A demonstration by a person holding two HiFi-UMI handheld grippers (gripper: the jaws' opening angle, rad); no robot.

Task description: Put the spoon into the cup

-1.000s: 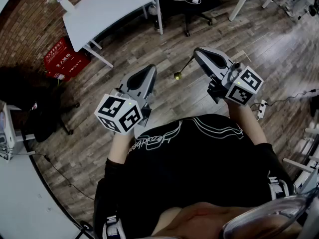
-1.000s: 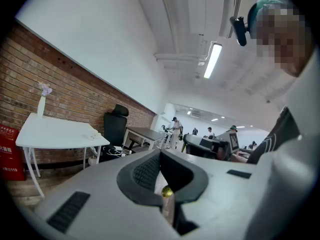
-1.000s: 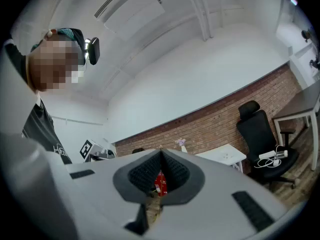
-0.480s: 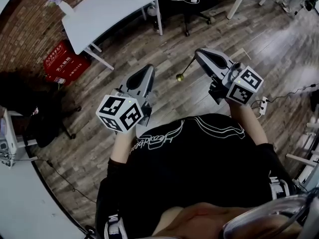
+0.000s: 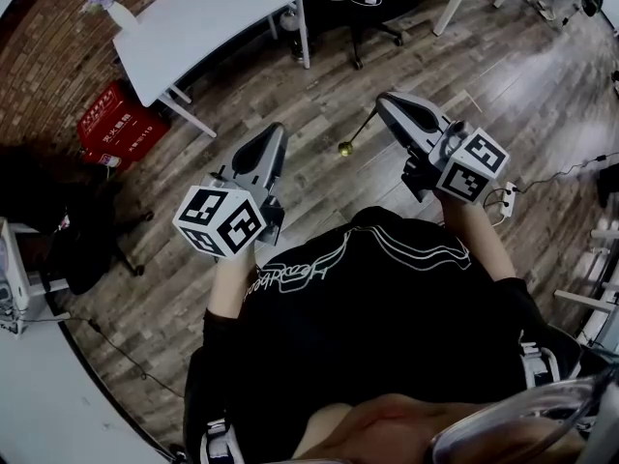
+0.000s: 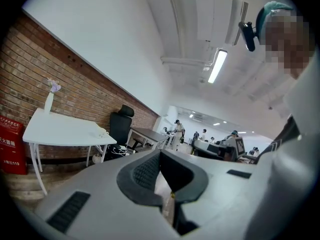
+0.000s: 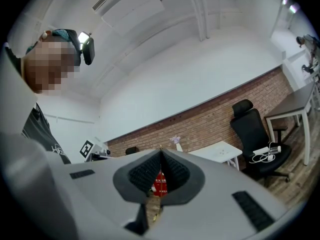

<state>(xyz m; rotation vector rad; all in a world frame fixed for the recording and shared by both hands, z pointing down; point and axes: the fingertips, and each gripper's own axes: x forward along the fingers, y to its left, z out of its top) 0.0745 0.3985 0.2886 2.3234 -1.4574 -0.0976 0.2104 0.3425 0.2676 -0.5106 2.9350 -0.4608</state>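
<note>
Floor [image 5: 319,109]: lying in wood planks.
Brick wall [image 5: 44,61]: running behind white table [image 5: 213,13].
Red crate [image 5: 116,124]: sitting beside that table.
Office chair [image 7: 252,129]: standing nearby.
Ceiling light [image 6: 216,66]: glowing.

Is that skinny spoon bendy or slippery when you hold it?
The spoon is probably stiff: its thin handle sticks straight out of the right gripper without sagging. It looks light, being so slim. Pinched at one end only, with the gold bowl far out, it might swivel or slip if bumped.
</note>
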